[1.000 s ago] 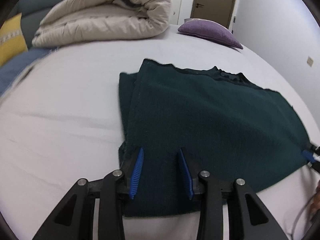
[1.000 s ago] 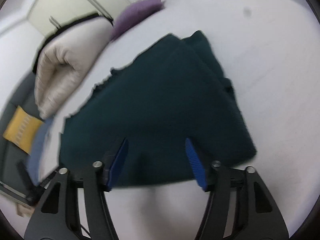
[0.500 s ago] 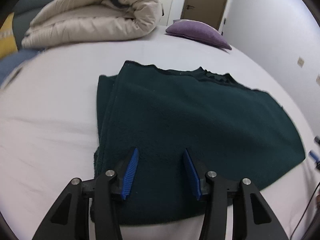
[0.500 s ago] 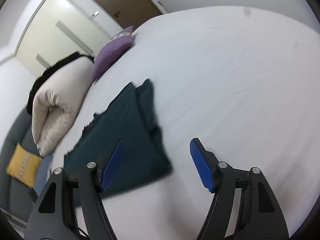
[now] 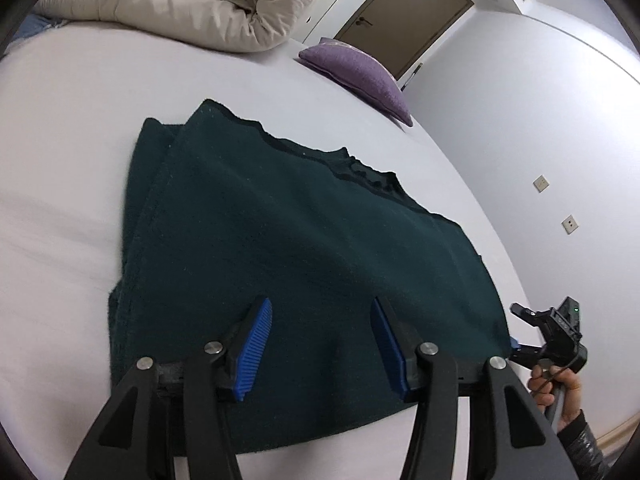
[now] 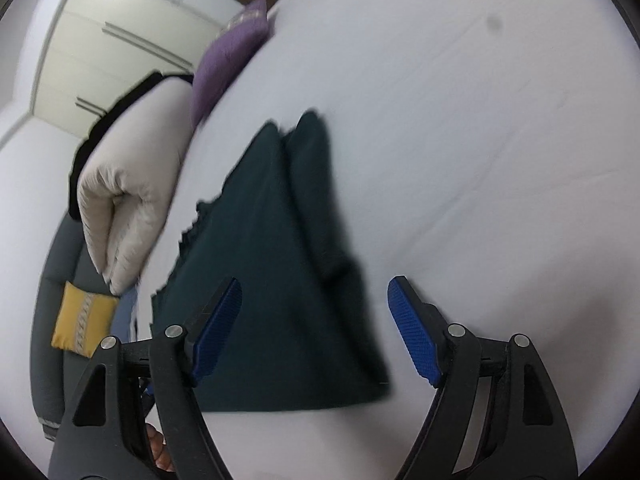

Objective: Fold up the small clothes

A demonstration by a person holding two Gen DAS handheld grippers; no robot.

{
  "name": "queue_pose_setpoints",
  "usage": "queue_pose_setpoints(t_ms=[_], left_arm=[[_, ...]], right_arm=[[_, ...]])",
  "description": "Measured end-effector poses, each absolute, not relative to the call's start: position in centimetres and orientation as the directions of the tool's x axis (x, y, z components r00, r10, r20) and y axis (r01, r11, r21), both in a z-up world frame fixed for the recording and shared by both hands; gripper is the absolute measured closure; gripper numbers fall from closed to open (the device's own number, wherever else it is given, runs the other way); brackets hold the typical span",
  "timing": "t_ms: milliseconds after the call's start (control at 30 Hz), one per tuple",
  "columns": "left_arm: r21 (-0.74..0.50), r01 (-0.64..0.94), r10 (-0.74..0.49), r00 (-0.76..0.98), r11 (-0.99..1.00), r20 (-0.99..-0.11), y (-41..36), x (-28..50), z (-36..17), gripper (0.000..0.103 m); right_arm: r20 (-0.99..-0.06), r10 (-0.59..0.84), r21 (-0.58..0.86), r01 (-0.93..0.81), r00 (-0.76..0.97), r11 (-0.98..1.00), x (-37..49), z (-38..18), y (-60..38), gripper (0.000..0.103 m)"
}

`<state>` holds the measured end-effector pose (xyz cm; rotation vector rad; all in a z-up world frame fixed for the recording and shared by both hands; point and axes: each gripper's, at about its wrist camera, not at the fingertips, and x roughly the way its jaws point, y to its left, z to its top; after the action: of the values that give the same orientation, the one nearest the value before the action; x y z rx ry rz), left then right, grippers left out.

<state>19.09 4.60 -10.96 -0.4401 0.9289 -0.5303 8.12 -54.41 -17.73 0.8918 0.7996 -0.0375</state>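
A dark green knitted garment [image 5: 288, 248] lies folded flat on the white bed, one side doubled under along its left edge. My left gripper [image 5: 320, 344] is open and empty, hovering just above the garment's near edge. My right gripper [image 6: 316, 324] is open and empty, above the garment [image 6: 272, 272] near its near right corner. The right gripper also shows in the left wrist view [image 5: 548, 340], beside the garment's right edge, held by a hand.
A rolled beige duvet [image 5: 180, 4] and a purple pillow [image 5: 360, 72] lie at the far side of the white bed [image 5: 60, 160]. A grey sofa with a yellow cushion [image 6: 84, 320] stands beyond the bed. A door [image 5: 404, 12] is in the far wall.
Both grippers have drawn back from the garment and shifted. The right wrist view swung away to the right and back toward the garment. The garment has stayed flat.
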Motion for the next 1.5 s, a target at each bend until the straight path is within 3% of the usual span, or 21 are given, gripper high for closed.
queue_pose_setpoints(t_ms=[100, 300, 433, 600, 667, 767, 1500], left_arm=[[-0.540, 0.233, -0.576, 0.499, 0.809, -0.647, 4.4, 19.2, -10.9, 0.049], [-0.277, 0.257, -0.376, 0.546, 0.926, -0.749, 2.0, 18.8, -11.1, 0.049], [-0.181, 0.269, -0.308, 0.567, 0.946, -0.764, 0.9, 18.5, -11.4, 0.048], [-0.199, 0.266, -0.319, 0.561, 0.943, -0.764, 1.3, 18.6, -11.5, 0.048], [-0.195, 0.266, -0.316, 0.563, 0.944, -0.764, 1.2, 18.7, -11.5, 0.048], [-0.192, 0.267, -0.315, 0.563, 0.944, -0.764, 1.1, 18.7, -11.5, 0.048], [-0.217, 0.260, -0.330, 0.556, 0.941, -0.763, 1.2, 18.8, -11.6, 0.047]], right_arm=[[-0.606, 0.335, 0.735, 0.347, 0.721, 0.583, 9.4, -18.1, -54.2, 0.027], [-0.553, 0.414, 0.802, 0.327, 0.723, 0.499, 11.9, -18.8, -53.5, 0.033], [-0.543, 0.425, 0.812, 0.324, 0.724, 0.486, 12.9, -19.4, -52.9, 0.050], [-0.577, 0.397, 0.775, 0.325, 0.713, 0.542, 13.6, -19.6, -51.5, 0.065], [-0.587, 0.385, 0.769, 0.342, 0.712, 0.541, 13.8, -19.9, -51.5, 0.079], [-0.617, 0.347, 0.737, 0.364, 0.706, 0.570, 14.0, -20.0, -51.1, 0.088], [-0.734, 0.129, 0.481, 0.377, 0.666, 0.791, 15.3, -16.3, -47.1, 0.091]])
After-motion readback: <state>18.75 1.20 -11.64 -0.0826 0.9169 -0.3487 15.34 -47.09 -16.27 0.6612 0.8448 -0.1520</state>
